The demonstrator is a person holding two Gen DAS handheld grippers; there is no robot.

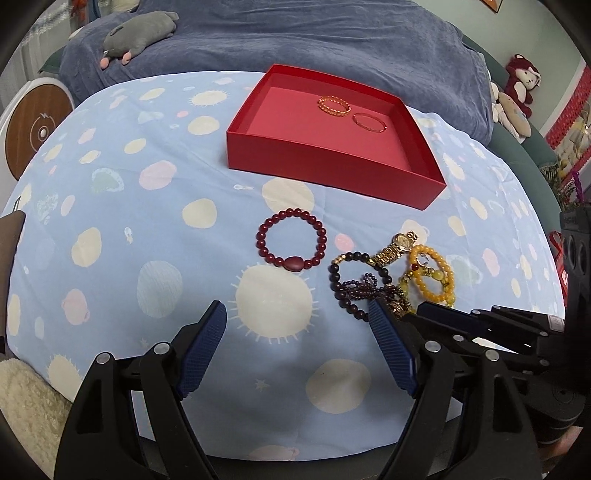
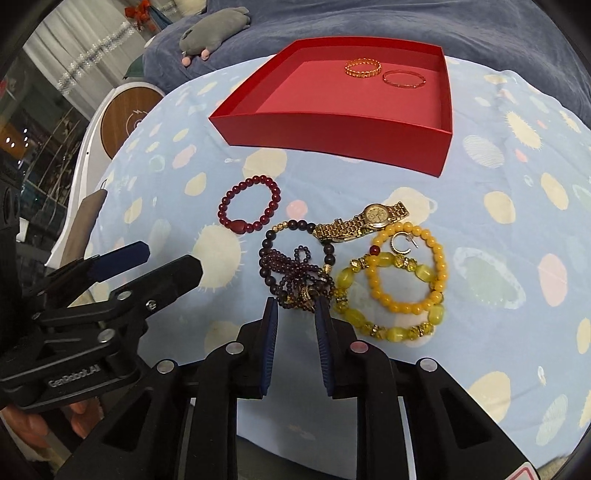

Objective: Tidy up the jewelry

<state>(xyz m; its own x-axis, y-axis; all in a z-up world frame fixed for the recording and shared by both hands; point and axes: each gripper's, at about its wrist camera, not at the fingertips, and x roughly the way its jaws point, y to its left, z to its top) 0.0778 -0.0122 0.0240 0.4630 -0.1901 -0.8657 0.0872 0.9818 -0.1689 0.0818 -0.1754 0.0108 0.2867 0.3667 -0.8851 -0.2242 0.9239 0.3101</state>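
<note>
A red tray (image 1: 332, 166) (image 2: 332, 129) at the back holds a gold chain bangle (image 1: 334, 106) (image 2: 362, 68) and a thin red bangle (image 1: 369, 122) (image 2: 403, 79). On the blue spotted cloth lie a dark red bead bracelet (image 1: 291, 240) (image 2: 249, 205), a pile of dark purple beads (image 1: 364, 284) (image 2: 295, 266), a gold watch (image 1: 397, 247) (image 2: 365, 219) and yellow bead bracelets (image 1: 432, 275) (image 2: 402, 280). My left gripper (image 1: 297, 319) is open and empty, in front of the red bracelet. My right gripper (image 2: 295, 308) is partly open, its tips at the purple bead pile, empty.
A grey plush toy (image 1: 140, 33) (image 2: 214, 29) lies on the dark blue blanket behind the tray. A round wooden-faced device (image 1: 37, 129) (image 2: 129, 118) stands at the left. Red and cream plush toys (image 1: 517, 92) sit at the far right.
</note>
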